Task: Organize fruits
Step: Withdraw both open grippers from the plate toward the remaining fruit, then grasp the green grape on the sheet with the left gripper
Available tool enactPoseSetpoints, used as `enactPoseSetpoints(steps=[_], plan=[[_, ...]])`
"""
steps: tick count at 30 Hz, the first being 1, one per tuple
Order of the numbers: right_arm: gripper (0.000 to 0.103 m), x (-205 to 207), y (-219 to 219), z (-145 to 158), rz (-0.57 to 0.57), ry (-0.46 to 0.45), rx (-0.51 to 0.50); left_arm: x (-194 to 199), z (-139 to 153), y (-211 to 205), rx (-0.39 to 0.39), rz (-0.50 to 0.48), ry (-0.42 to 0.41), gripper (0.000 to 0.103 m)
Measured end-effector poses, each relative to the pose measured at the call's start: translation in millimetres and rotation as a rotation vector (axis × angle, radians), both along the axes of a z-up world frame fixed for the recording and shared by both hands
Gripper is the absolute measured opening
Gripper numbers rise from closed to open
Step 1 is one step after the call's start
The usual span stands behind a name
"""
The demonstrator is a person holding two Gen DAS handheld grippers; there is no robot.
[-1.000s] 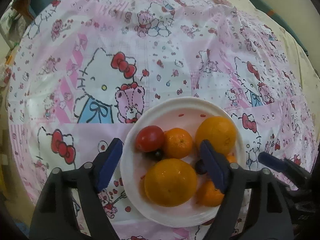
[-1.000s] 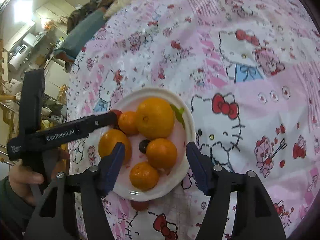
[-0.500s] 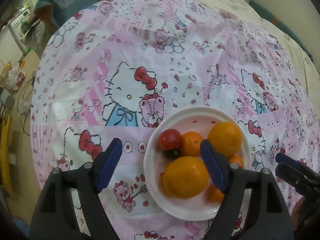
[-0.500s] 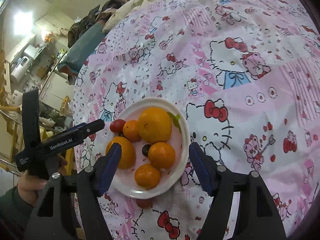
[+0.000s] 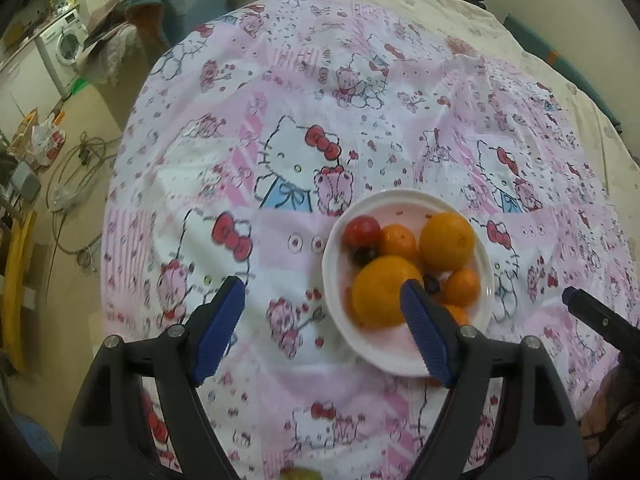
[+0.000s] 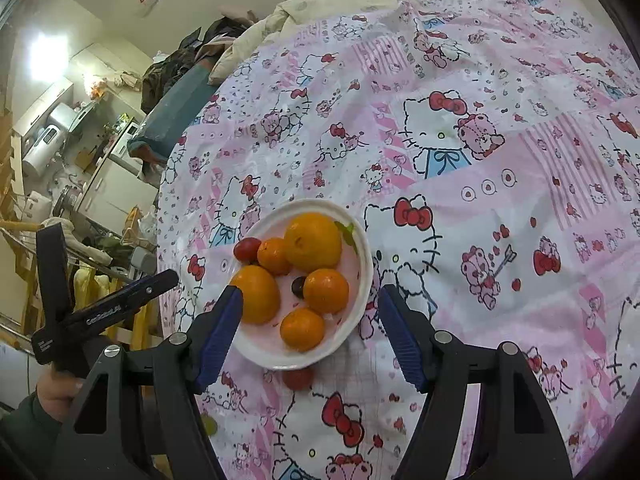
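A white plate (image 5: 380, 354) on the pink cartoon-print cloth holds several oranges, among them a big orange (image 5: 380, 298), plus a red tomato (image 5: 362, 231) and a dark grape (image 5: 364, 255). My left gripper (image 5: 322, 328) hangs open above the plate's left edge, holding nothing. In the right wrist view the same plate (image 6: 256, 352) lies below my right gripper (image 6: 310, 336), which is open and empty. A small red fruit (image 6: 298, 378) lies on the cloth just off the plate's near rim. The left gripper (image 6: 104, 308) shows at the left, in a person's hand (image 6: 56, 388).
The cloth-covered table (image 5: 304, 92) spreads wide beyond the plate. A pale green fruit (image 6: 208, 426) lies near the table's edge. Off the table's left edge there are a washing machine (image 5: 66, 46), cables on the floor and cluttered furniture (image 6: 60, 136). Bedding is piled at the far side.
Both grippers have risen and drawn back from the plate, so it looks smaller and more of the table shows. The right jaws stand a little wider. The fruits have not moved.
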State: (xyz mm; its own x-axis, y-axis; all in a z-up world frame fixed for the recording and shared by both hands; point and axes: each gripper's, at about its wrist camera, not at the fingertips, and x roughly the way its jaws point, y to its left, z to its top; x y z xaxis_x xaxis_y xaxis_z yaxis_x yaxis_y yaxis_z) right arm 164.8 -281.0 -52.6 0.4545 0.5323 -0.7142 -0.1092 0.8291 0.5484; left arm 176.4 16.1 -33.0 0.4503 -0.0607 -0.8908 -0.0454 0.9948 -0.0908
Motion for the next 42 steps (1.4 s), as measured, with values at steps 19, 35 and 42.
enactPoseSetpoints(steps=[19,35,42], plan=[[0.073,-54,19,-4,0.022,0.026,-0.039,-76,2,24,-0.025,0.042,0.036,0.077],[0.073,-52,24,-23,0.024,0.091,-0.076,-100,-45,31,-0.040,0.051,0.238,0.077],[0.073,-52,24,-24,0.029,0.102,-0.076,-114,-78,16,-0.037,-0.011,0.387,0.064]])
